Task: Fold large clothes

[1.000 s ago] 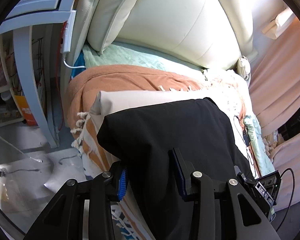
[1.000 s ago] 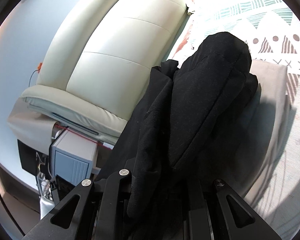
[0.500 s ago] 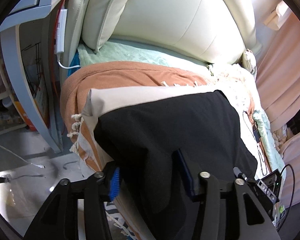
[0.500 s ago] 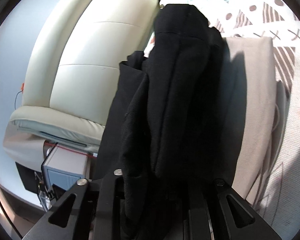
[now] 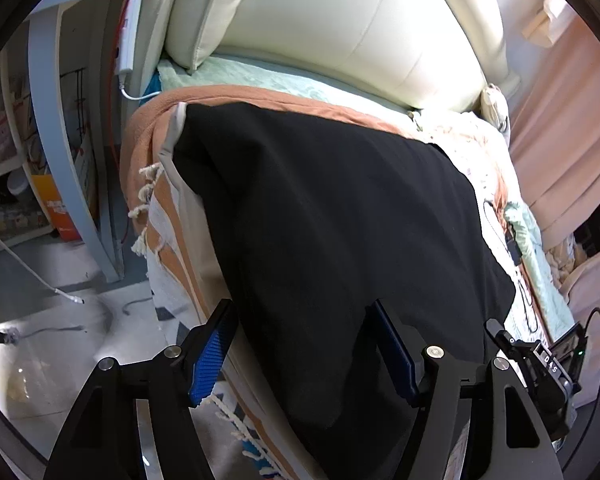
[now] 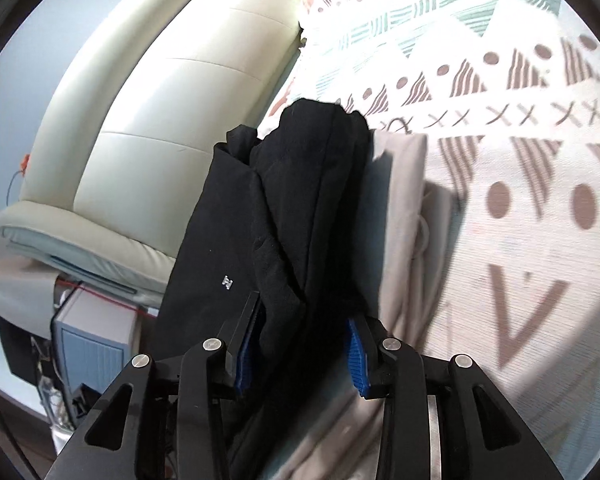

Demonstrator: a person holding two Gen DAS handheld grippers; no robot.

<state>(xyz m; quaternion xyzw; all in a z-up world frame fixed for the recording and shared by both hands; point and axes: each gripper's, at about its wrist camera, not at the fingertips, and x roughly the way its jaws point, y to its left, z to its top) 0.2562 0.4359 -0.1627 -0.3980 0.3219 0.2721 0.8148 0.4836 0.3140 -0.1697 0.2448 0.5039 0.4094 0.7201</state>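
A large black garment (image 5: pixel 332 216) lies spread over a folded beige cloth (image 5: pixel 172 136) on a patterned bed cover. My left gripper (image 5: pixel 300 344) is open, its blue pads wide apart, with the garment's near edge lying between them. In the right wrist view the black garment (image 6: pixel 300 208) is bunched in thick folds on the beige cloth (image 6: pixel 404 184). My right gripper (image 6: pixel 300 356) is open, its blue pads (image 6: pixel 356 354) showing on either side of the bunched fabric.
A cream padded headboard (image 5: pixel 340 28) stands behind the bed. An orange fringed blanket (image 5: pixel 148 152) hangs at the bed's left edge. A grey frame (image 5: pixel 56 140) and floor cables are to the left. Pink curtains (image 5: pixel 568 128) hang at the right. A grey box (image 6: pixel 96 332) sits beside the bed.
The black garment now covers the beige cloth almost up to its far edge. My right gripper, earlier buried in the fabric, has opened, and its pads show.
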